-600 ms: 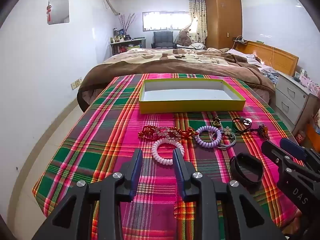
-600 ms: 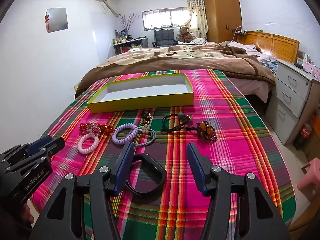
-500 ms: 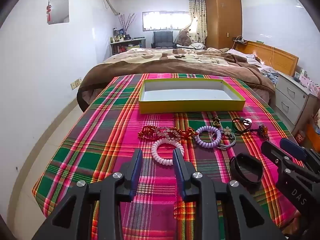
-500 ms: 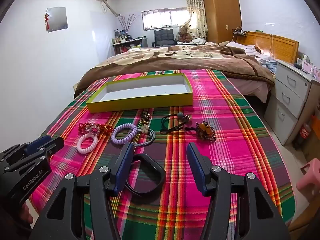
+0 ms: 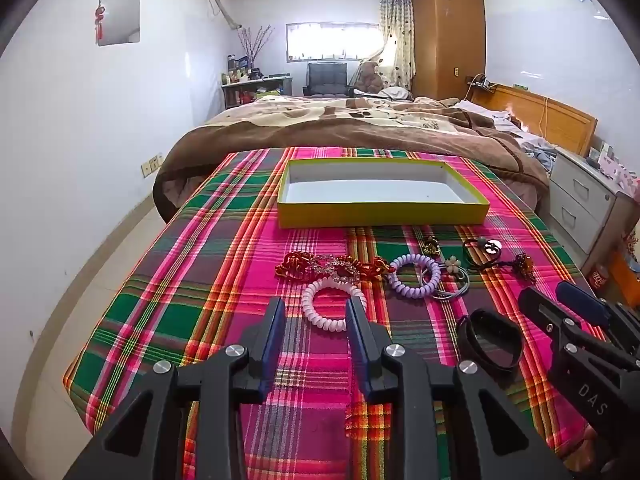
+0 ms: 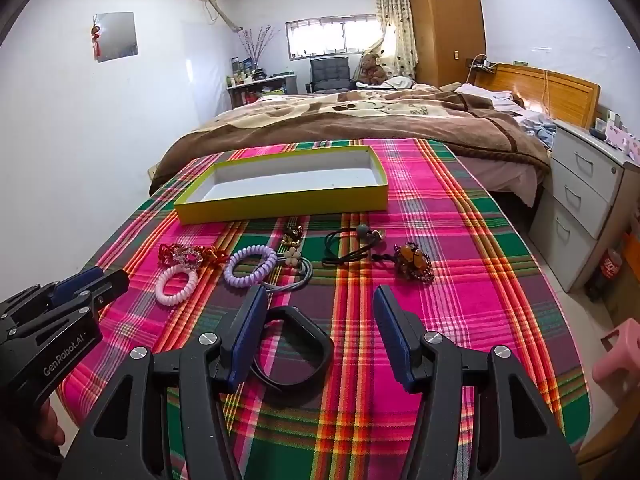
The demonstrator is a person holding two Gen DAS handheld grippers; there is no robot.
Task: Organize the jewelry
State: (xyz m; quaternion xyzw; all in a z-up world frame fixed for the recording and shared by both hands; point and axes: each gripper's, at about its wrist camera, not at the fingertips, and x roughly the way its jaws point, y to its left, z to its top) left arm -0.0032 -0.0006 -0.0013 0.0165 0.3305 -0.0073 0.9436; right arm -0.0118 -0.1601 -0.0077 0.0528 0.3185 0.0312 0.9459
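Left wrist view: the left gripper [image 5: 316, 306] hangs over a plaid cloth [image 5: 192, 280], woven pink, green and orange, with its fingers parted and nothing between them. Just past the tips lies a pale pink coil bracelet [image 5: 330, 306], springy like a phone cord. Behind it is a red beaded piece [image 5: 332, 266], and beside that a lilac coil bracelet [image 5: 414, 276]. Farther back sits a shallow yellow cardboard box [image 5: 380, 214] with a white inside, nothing in it. A black band [image 5: 490, 342], smooth and rounded, lies near the right gripper [image 5: 560, 300].

Right wrist view: the right gripper [image 6: 320, 300] has its fingers spread wide, gripping nothing. The black band [image 6: 294, 354] lies flat on the cloth, partly behind the left-side finger. A black hair tie [image 6: 352, 246] and an amber beaded charm [image 6: 412, 266] lie ahead, well short of the box [image 6: 288, 204].
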